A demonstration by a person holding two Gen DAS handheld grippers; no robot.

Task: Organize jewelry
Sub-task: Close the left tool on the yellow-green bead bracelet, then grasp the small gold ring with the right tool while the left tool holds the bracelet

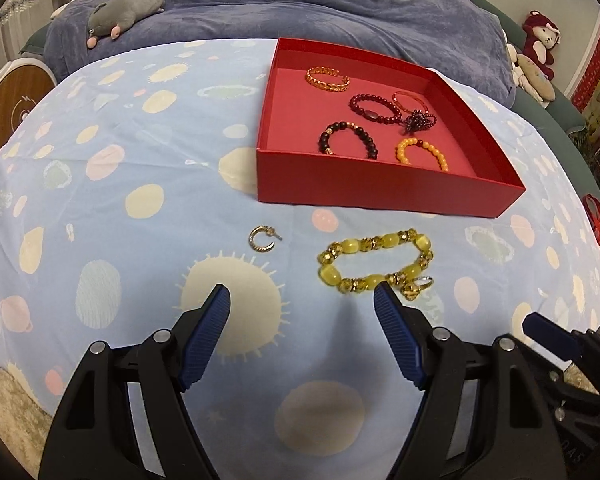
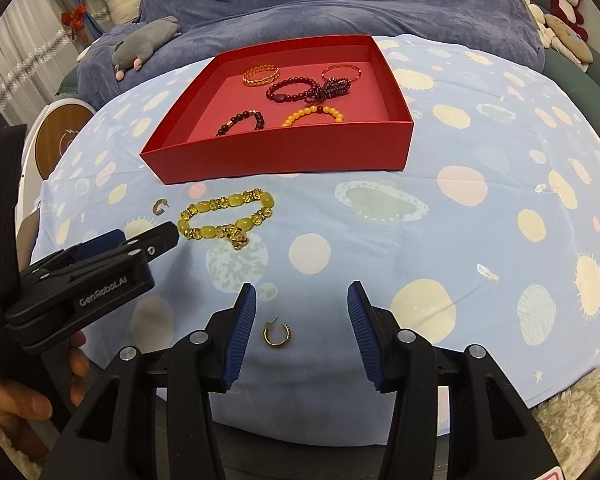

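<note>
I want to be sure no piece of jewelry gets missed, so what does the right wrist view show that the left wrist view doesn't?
Only the right wrist view shows a gold hoop earring lying on the cloth between the open jaws of the right gripper, plus the hand holding the left gripper.

Only the left wrist view looks out between the left gripper's own open jaws.

Both show the red box of bracelets, the yellow bead bracelet and a second hoop earring on the cloth.
</note>
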